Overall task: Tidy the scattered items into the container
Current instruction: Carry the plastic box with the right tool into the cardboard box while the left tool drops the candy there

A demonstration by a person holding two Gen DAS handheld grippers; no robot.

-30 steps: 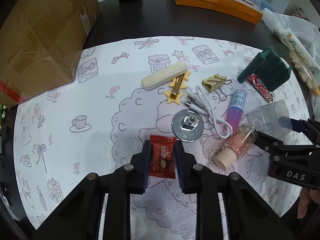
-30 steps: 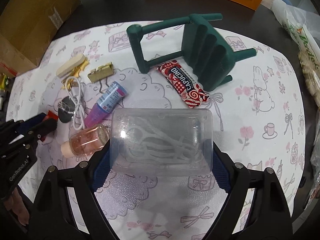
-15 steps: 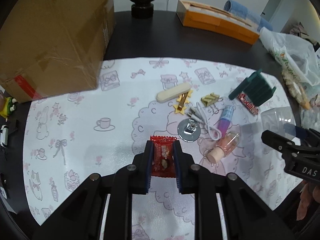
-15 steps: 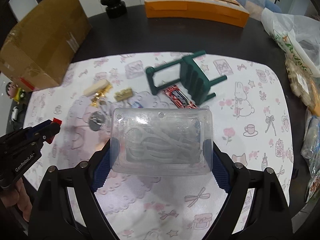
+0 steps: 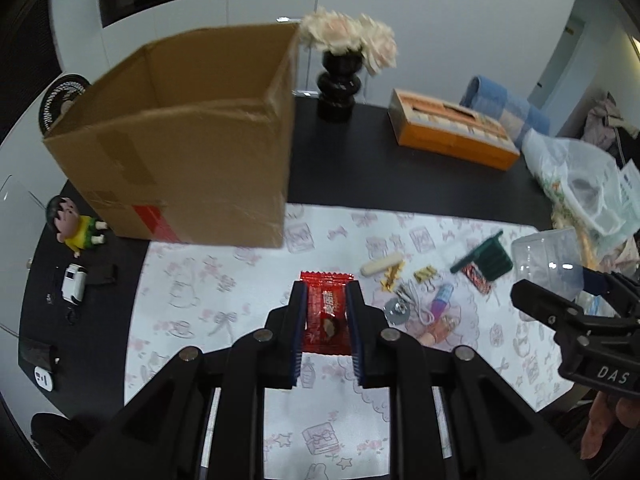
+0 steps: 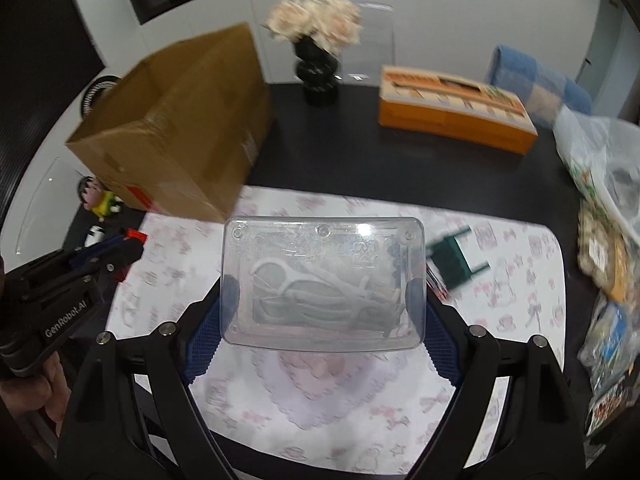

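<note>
My left gripper point(image 5: 327, 320) is shut on a red snack packet point(image 5: 326, 312), held high above the patterned mat point(image 5: 224, 292). My right gripper point(image 6: 322, 296) is shut on a clear plastic box of floss picks point(image 6: 323, 282), also lifted well off the table. The open cardboard box point(image 5: 180, 140) stands at the back left, its top open. On the mat at the right lie several small items: a cream case point(image 5: 381, 263), gold clips point(image 5: 425, 274), a white cable point(image 5: 418, 306), a small bottle point(image 5: 440, 326) and a green toy chair point(image 5: 486, 258).
A black vase with pale flowers point(image 5: 340, 80) and an orange box point(image 5: 452, 128) stand at the back. Plastic bags point(image 5: 580, 176) crowd the right edge. A cartoon figure point(image 5: 74, 226) and a toy car point(image 5: 74, 278) sit left of the mat.
Both grippers have risen high above the table with their loads. The whole cardboard box with its open top has come into view and the items on the mat look much smaller.
</note>
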